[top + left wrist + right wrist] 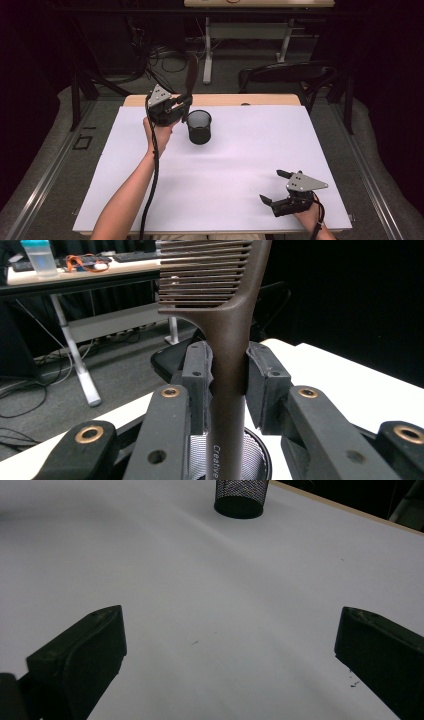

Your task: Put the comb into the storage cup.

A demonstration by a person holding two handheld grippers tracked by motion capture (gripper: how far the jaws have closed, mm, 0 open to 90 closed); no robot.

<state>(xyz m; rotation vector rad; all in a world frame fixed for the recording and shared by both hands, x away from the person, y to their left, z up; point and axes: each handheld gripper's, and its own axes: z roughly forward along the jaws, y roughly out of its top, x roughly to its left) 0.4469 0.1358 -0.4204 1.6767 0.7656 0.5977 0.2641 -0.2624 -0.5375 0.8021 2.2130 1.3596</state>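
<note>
Comb (227, 340), dark brown with a long handle, stands upright between the pads of the left gripper (186, 104), which are clamped on its handle; its toothed head rises above the jaws. Directly below the handle's lower end sits the black mesh pen cup (199, 127), and the left gripper is held just beside and above the cup's rim, on its far-left side. Well apart from the cup, towards the near right corner of the white table top (240, 170), the right gripper (272, 187) rests low with its jaws spread wide, nothing between them.
</note>
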